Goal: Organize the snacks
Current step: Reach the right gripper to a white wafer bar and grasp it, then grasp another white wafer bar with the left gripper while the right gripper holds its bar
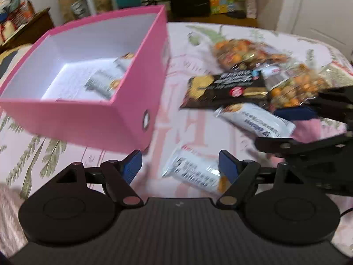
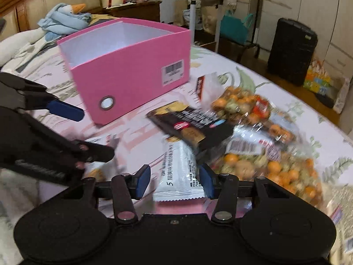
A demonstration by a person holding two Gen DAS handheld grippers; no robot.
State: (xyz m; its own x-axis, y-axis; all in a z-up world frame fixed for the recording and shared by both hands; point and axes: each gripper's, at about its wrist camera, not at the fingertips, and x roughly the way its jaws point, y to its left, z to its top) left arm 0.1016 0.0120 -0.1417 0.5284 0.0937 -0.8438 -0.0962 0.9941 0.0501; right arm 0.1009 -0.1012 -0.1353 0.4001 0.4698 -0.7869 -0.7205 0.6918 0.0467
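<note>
Snack packets [image 1: 103, 81], inside pink box [image 1: 132, 101]

Behind you, a padded wooden headboard [image 2: 33, 2] backs the floral bedspread [image 2: 253, 75]; a black suitcase [image 2: 291, 50] stands on the wood floor [image 2: 273, 75] before pale wardrobe doors [image 2: 308, 4].

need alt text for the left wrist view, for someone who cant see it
The open left claw hovers over a white snack packet on a floral bedspread. A pink box holding similar packets sits to its left; more snack bags lie to its right.
</note>
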